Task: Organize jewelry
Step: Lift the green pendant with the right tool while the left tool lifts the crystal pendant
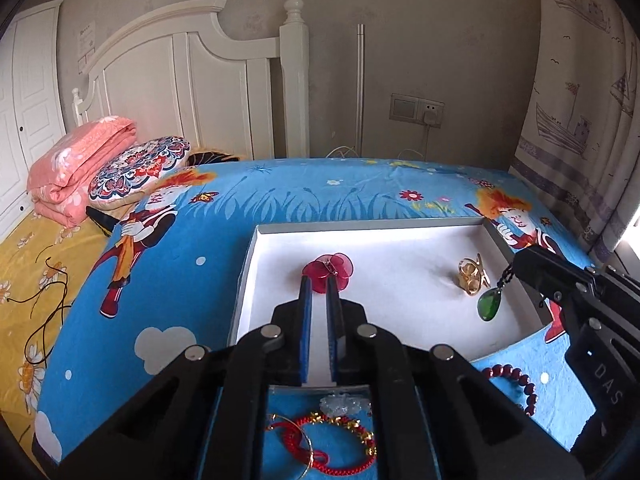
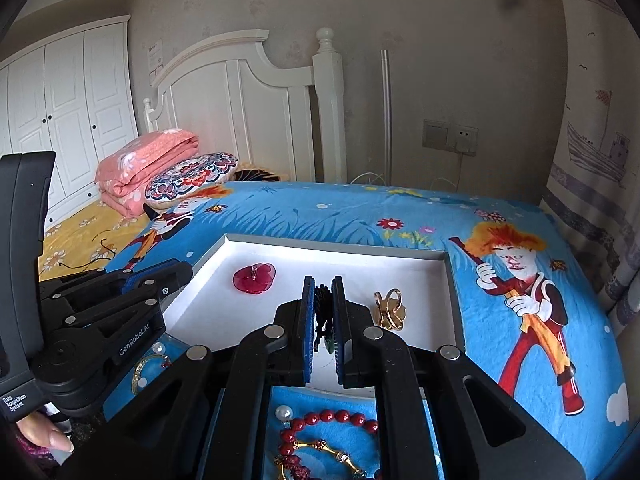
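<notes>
A shallow white tray lies on the blue cartoon bedsheet. In it lie a red petal earring and a gold ring piece. My left gripper hovers just in front of the red earring, jaws a little apart and empty. My right gripper is shut on the black cord of a green pendant necklace, which dangles over the tray's right side. In the right wrist view the cord hangs between the fingers, with the earring and gold piece to either side.
Loose jewelry lies on the sheet in front of the tray: a red woven bracelet, a thin hoop, a clear piece, dark red bead bracelets, a pearl. Pillows and headboard stand behind.
</notes>
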`<state>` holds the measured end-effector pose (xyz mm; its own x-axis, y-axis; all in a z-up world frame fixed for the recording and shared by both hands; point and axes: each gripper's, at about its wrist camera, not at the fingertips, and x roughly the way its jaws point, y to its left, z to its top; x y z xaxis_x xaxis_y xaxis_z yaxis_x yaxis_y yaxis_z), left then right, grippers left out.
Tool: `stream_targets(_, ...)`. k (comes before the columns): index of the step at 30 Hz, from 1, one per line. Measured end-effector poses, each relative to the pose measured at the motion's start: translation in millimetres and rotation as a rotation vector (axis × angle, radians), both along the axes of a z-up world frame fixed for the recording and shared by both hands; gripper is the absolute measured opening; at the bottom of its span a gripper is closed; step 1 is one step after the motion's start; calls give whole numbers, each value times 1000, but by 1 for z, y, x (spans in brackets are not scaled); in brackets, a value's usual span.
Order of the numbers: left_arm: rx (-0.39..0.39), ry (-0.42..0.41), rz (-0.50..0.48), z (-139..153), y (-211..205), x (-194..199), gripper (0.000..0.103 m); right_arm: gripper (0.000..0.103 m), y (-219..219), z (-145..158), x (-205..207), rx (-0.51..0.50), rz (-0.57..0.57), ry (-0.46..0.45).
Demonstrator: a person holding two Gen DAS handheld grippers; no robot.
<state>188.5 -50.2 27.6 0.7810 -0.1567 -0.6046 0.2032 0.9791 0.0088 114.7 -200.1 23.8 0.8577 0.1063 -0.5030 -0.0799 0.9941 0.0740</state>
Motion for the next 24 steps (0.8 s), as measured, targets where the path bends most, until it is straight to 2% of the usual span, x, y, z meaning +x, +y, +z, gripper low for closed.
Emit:
stream_targets(3,-39,-10,6,4,13,-13,10,9,1,5,-10,9,11,-26)
stream_targets(4,-37,-22,16,3,17,-21,17,10,2,5,-14,14,19,-30)
stream_targets(5,-37,-35,29,1,21,-29,35,10,3,3,-18,20,25,-29)
stream_targets(7,-45,-46,46,-7,28,-46,56,10,5,-4,-26,38,35,-17)
stream_targets(11,-12,-19,5,-33,21,-65,57,10,9,-19,-42,60,44,6)
stream_targets(16,-31,97,-4,-69,16,-49,56,10,4,-25,-57,75,31,8)
stream_targets(18,-70,145,-27,-70,18,-40,57,10,0,-24,-59,79,21,4)
stream_targets(20,-52,149,-36,-67,13,-34,69,10,-3,-23,-59,85,15,0)
stream_targets(22,-26,136,-61,-64,5,-30,69,10,-4,-23,-59,93,17,-2)
stream_targets(24,-24,157,-102,-65,-3,-26,68,10,-4,-23,-59,96,20,-4)
